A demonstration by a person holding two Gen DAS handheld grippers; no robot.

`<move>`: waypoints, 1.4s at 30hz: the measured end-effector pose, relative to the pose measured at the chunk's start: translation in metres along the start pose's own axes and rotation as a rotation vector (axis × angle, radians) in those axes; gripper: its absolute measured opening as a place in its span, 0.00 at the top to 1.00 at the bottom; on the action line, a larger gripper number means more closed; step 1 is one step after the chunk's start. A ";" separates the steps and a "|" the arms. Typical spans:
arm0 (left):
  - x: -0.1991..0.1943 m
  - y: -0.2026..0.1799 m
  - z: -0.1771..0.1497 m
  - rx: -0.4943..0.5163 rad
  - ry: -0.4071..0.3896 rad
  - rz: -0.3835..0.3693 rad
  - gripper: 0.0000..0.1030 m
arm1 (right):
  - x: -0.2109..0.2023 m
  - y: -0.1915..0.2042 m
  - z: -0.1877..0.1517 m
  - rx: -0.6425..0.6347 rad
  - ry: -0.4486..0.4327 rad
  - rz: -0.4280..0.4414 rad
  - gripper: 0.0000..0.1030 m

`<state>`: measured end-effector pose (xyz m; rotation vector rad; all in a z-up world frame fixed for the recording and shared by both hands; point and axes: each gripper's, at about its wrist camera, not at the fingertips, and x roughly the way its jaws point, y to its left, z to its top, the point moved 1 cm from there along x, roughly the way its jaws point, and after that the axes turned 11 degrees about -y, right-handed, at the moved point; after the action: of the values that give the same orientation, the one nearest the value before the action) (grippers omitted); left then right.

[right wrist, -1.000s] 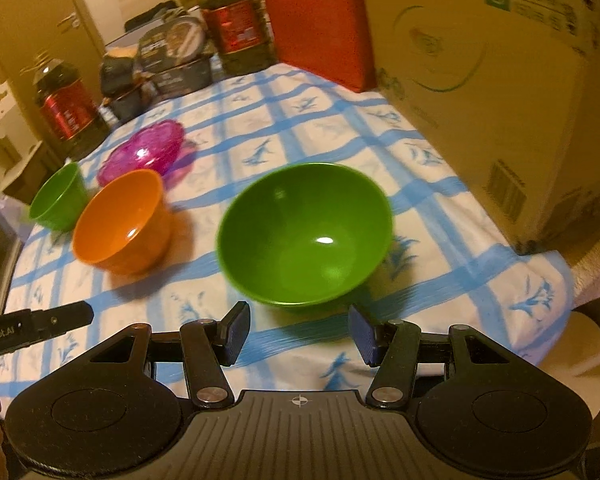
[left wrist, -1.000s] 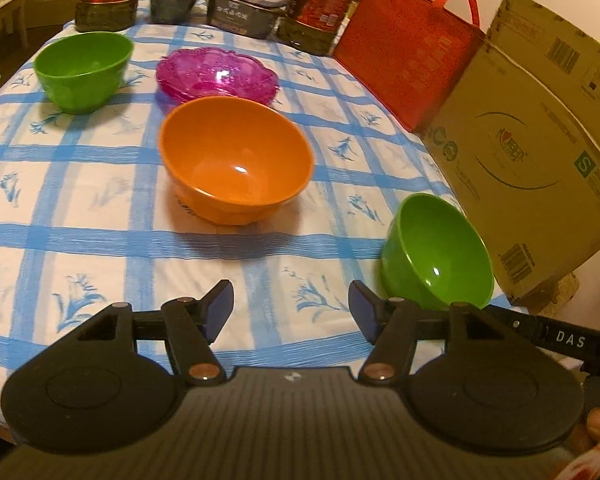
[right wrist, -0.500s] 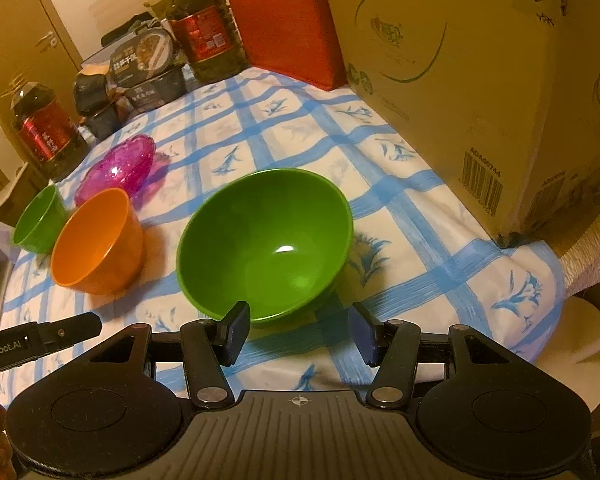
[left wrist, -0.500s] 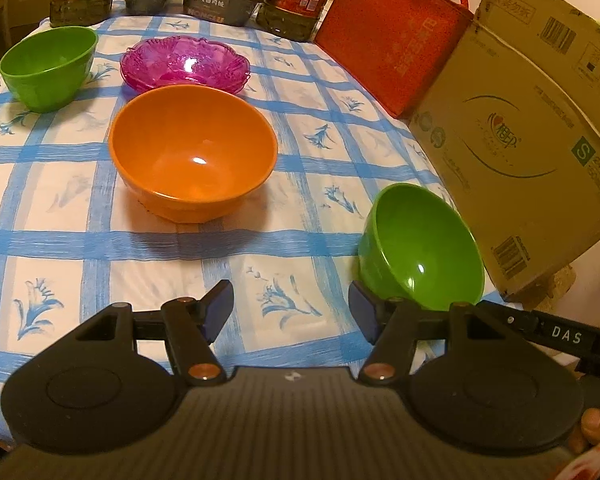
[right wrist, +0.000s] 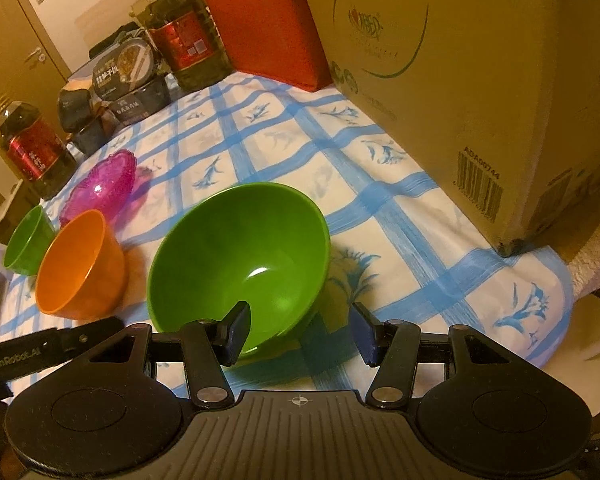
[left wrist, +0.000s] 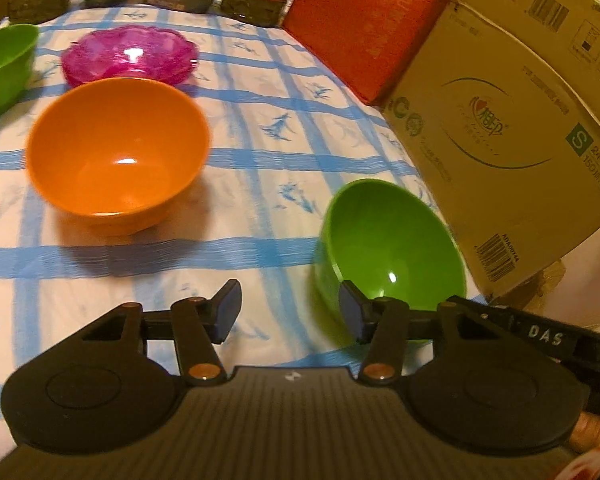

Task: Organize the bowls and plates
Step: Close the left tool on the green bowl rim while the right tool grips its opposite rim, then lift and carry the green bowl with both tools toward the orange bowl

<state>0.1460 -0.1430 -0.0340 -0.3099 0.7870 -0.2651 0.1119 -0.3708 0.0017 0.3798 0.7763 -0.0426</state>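
My left gripper has its jaws closing over bare tablecloth, nothing between them. My right gripper stands parted; its left finger overlaps the near rim of the large green bowl, and whether the pad touches the bowl I cannot tell. That bowl's base is hidden behind my fingers. Beyond my left jaws sits the orange bowl, then the pink dish. A smaller green bowl is cut off at the left edge.
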 end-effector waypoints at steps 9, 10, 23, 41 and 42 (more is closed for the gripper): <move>0.031 -0.012 0.006 0.006 0.010 -0.034 0.66 | 0.019 -0.007 0.007 0.007 0.004 -0.005 0.47; 0.034 -0.013 0.007 0.007 0.011 -0.035 0.66 | 0.021 -0.008 0.008 0.009 0.004 -0.004 0.47; 0.059 -0.018 0.010 0.013 0.031 -0.049 0.84 | 0.033 -0.009 0.009 0.007 0.014 -0.007 0.66; 0.044 -0.019 0.007 0.065 0.029 -0.036 0.90 | 0.025 -0.007 0.004 -0.006 0.016 0.003 0.86; 0.041 -0.019 0.007 0.064 0.028 -0.036 0.90 | 0.022 -0.005 0.004 -0.007 0.013 0.006 0.86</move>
<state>0.1771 -0.1731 -0.0490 -0.2606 0.7991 -0.3284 0.1295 -0.3747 -0.0130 0.3755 0.7884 -0.0318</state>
